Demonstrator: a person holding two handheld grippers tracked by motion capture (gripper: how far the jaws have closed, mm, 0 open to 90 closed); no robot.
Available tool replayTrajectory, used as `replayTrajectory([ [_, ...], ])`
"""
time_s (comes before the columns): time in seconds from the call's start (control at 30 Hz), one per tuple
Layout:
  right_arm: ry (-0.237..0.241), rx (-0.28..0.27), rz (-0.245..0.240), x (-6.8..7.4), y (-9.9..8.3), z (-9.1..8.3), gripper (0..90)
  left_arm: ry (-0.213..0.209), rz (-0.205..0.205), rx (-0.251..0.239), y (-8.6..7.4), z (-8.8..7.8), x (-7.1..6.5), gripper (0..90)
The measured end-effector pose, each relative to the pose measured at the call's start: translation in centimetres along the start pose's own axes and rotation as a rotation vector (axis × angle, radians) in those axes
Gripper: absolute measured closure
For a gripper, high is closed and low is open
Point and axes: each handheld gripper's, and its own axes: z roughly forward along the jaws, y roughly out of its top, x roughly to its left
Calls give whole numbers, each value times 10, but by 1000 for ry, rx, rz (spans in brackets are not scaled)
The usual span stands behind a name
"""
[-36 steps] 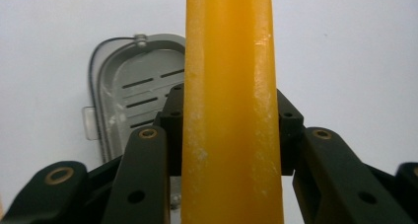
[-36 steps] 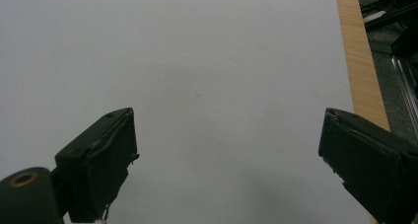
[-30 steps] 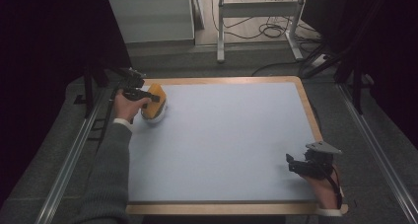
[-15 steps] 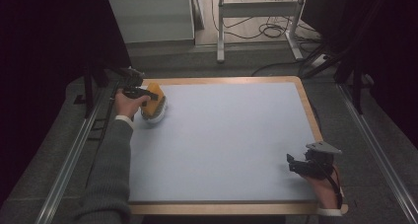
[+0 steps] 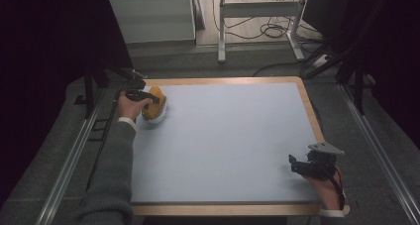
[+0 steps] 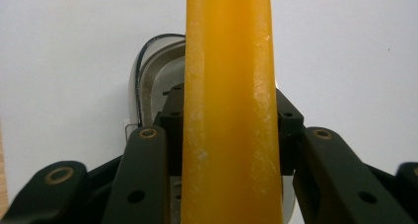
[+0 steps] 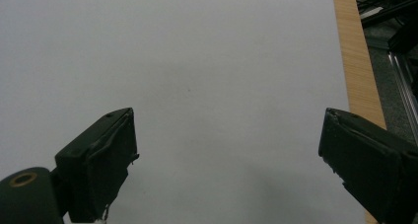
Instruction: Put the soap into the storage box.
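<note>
At the table's (image 5: 223, 136) far left corner, the left gripper (image 5: 143, 95) clamps its fingers across a stiff, smooth orange block (image 6: 229, 110) over a white dish (image 5: 154, 120), probably light and slippery, while the right gripper (image 7: 226, 165) rests released.

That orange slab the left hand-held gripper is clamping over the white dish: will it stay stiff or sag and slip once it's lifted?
Probably stiff: in the left gripper view the orange slab runs straight, without bending past the jaws. Its glossy, waxy-looking surface with pale scuffs suggests it might slip. The left hand-held gripper seems closed on its flat faces, which should limit twisting. The white dish below may shift if bumped.
</note>
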Motion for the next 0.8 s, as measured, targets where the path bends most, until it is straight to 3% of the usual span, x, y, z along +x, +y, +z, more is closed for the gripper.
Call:
replayTrajectory([
  [0.37,1,2,-5,0,0,1,77,14,-5,-8,-1,1,2,602],
  [0.4,0,2,-6,0,0,1,77,10,-11,-38,0,-5,3,564],
  [0.43,0,2,-6,0,0,1,77,10,-11,-38,0,-5,3,514],
  [0.47,1,3,-5,0,0,1,77,36,-5,-49,2,-10,2,464],
  [0.5,1,3,-5,0,0,1,77,36,-5,-49,2,-10,2,415],
  [0.53,1,3,-6,1,0,1,77,53,-2,-59,2,-13,2,415],
  [0.57,2,2,-6,1,0,1,77,73,-1,-66,2,-16,2,364],
  [0.6,3,2,-8,2,0,1,77,102,6,-67,2,-18,2,248],
  [0.63,3,2,-8,2,0,1,77,129,8,-67,2,-20,3,248],
  [0.8,2,2,-9,2,0,1,78,139,23,-86,0,-32,6,195],
])
